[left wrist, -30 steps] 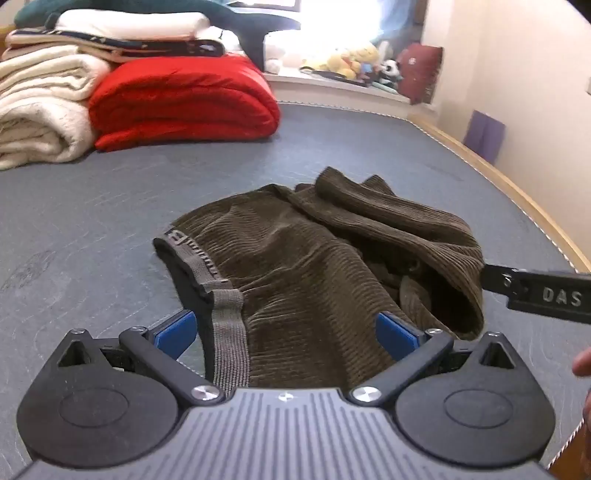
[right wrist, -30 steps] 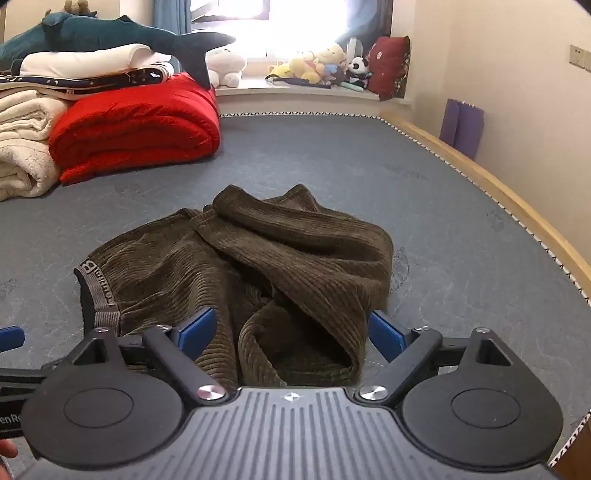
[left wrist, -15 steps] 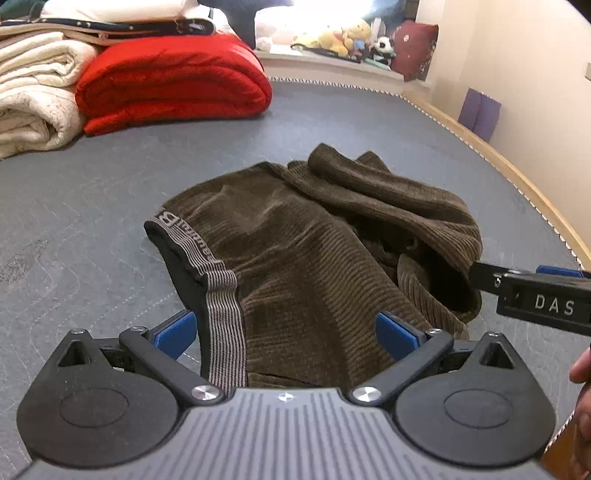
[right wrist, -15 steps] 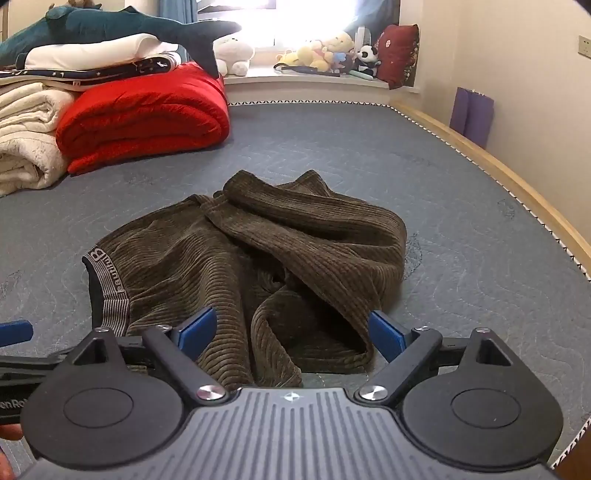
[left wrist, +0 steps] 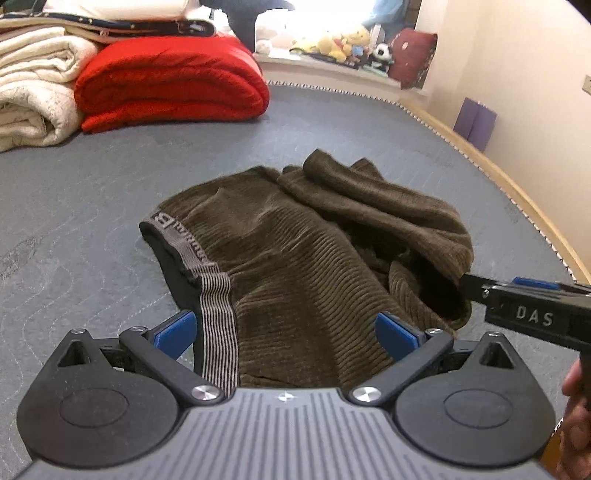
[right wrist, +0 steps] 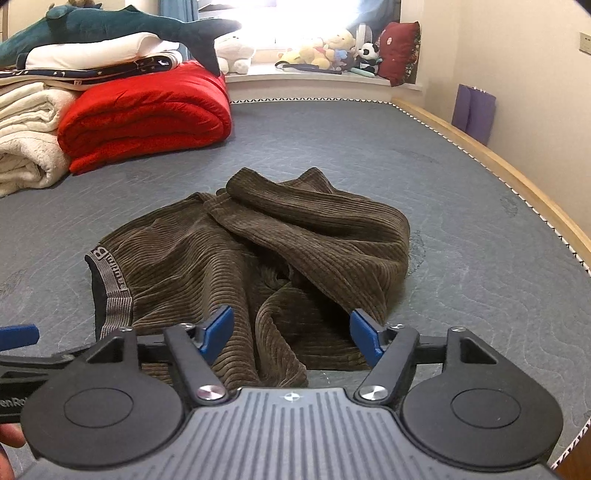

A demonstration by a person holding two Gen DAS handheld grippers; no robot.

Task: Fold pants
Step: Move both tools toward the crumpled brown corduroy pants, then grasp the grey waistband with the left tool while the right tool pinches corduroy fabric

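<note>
Dark olive corduroy pants (left wrist: pixel 314 240) lie crumpled on the grey mattress, their striped grey waistband (left wrist: pixel 216 306) at the near left. My left gripper (left wrist: pixel 284 325) hangs open low over the waistband end, cloth lying between its blue pads without being pinched. In the right wrist view the pants (right wrist: pixel 240 251) show a bunched leg folded over to the right. My right gripper (right wrist: pixel 291 325) sits over the near fold of that leg. Its jaws are closing, with cloth between them, and the pads do not press on it.
A red folded quilt (right wrist: pixel 147 118) and cream blankets (right wrist: pixel 26 140) are stacked at the back left, with a plush shark (right wrist: pixel 110 26) on top. Soft toys line the window sill (right wrist: pixel 325 79). The mattress's wooden edge (right wrist: pixel 517 177) runs along the right wall.
The right gripper's jaws have drawn closer together over the pants leg. Both hands have stayed about where they were, and the left gripper is still wide.
</note>
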